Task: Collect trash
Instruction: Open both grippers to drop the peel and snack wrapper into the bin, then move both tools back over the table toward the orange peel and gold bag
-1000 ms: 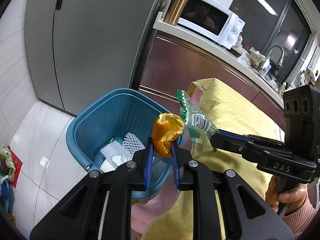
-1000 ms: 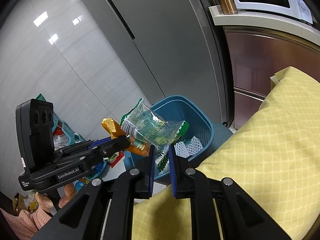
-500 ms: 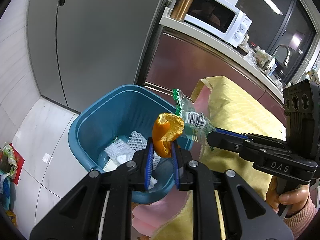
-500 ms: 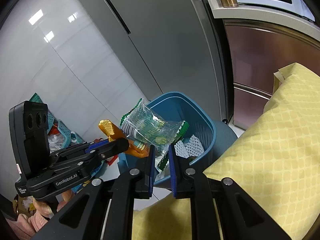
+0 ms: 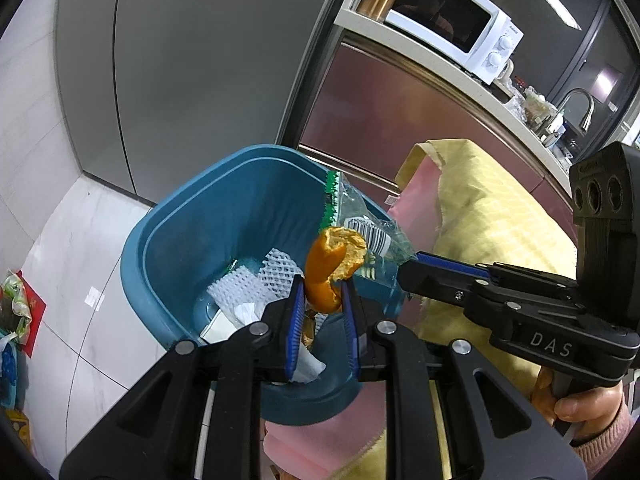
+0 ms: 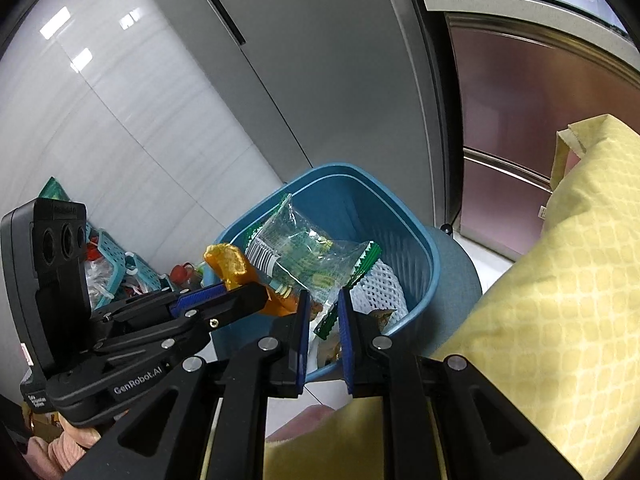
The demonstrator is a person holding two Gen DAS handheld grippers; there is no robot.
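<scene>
My left gripper (image 5: pixel 320 300) is shut on a curled piece of orange peel (image 5: pixel 332 264), held over the near rim of the blue trash bin (image 5: pixel 160 232). My right gripper (image 6: pixel 323 308) is shut on a clear plastic wrapper with green edges (image 6: pixel 304 252), also above the bin (image 6: pixel 416 236). From the left wrist view the right gripper (image 5: pixel 408 268) comes in from the right with the wrapper (image 5: pixel 360 224) just behind the peel. In the right wrist view the left gripper (image 6: pixel 256 296) holds the peel (image 6: pixel 232 264) beside the wrapper. White foam netting (image 5: pixel 256 280) and paper lie inside the bin.
A grey fridge (image 5: pixel 192 60) stands behind the bin, with steel cabinets (image 5: pixel 392 120) and a microwave (image 5: pixel 448 20) to its right. A yellow quilted cloth over pink (image 5: pixel 480 208) borders the bin on the right. Bags and a basket (image 6: pixel 120 264) crowd the floor on the left.
Both grippers have sunk toward the bin with their loads still held. The bin now looks larger and sits closer beneath the peel and the wrapper.
</scene>
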